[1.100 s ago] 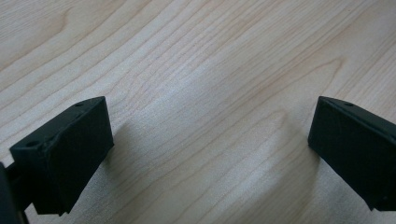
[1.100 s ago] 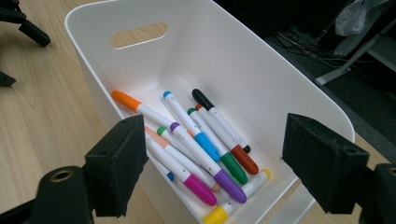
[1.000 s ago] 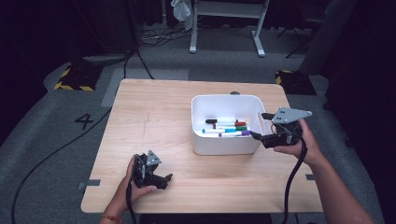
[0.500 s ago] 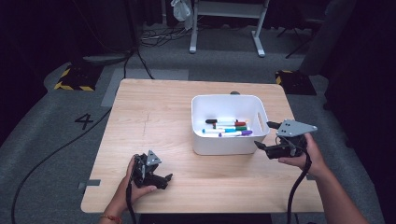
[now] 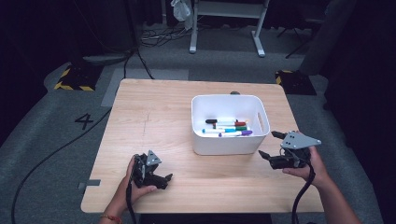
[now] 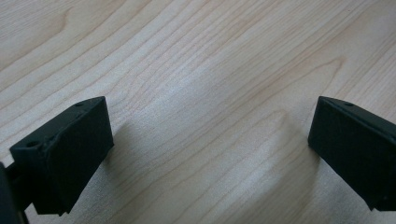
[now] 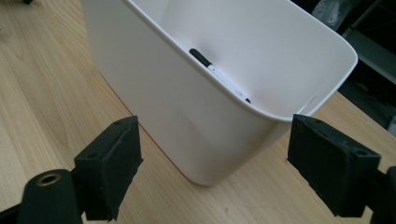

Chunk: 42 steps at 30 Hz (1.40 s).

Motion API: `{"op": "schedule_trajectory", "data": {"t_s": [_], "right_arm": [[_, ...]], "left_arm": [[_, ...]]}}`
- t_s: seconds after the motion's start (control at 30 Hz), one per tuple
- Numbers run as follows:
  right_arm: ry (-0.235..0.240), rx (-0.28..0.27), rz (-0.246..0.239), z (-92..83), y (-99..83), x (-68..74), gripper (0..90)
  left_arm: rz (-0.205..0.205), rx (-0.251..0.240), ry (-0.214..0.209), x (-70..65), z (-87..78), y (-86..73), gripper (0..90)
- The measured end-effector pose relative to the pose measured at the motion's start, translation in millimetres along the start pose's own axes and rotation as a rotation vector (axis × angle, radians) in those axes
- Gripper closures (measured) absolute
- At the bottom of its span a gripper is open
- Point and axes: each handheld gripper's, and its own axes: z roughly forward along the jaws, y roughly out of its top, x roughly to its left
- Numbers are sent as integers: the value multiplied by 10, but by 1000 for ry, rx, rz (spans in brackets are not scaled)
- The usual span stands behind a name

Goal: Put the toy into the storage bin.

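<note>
Where the near table edge meets the forearms, at about seven o'clock on the wooden table (image 5: 154, 107), sits the left gripper (image 5: 164, 179), resting low on the wood with jaws spread wide and nothing between them but bare grain, as the left gripper view confirms (image 6: 210, 140). Over at four o'clock, just beside the right end of the white bin (image 5: 203, 142), hangs the right gripper (image 5: 271, 145), held in the right hand (image 5: 310, 168), jaws just been opening and now standing wide, empty, touching nothing. Seen along those jaws in the right gripper view (image 7: 210, 163), a rounded corner of the bin (image 7: 187, 126), close ahead but apart from both pads, with a black-capped marker (image 7: 217, 74) lying against the inner wall. Farther in, right of the table's centre, the bin's floor with a small cluster of markers (image 5: 229, 129): black, red, green, blue and purple caps, lying roughly parallel, across the bin.
</note>
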Motion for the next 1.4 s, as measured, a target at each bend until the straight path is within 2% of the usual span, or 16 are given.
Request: {"op": "schedule_trajectory", "data": {"t_s": [0.23,0.53,0.9,1.3,1.4], "right_arm": [[-4,33,16,57,-188,35,178],[-13,119,18,229,-471,57,185],[5,187,73,356,-776,37,186],[36,214,129,360,-1046,72,184],[51,194,184,321,-1126,63,182]], "left_arm": [[0,0,0,0,0,0,0],[0,0,0,0,0,0,0],[-1,0,1,0,0,0,0],[0,0,0,0,0,0,0],[1,0,0,1,0,0,0]]}}
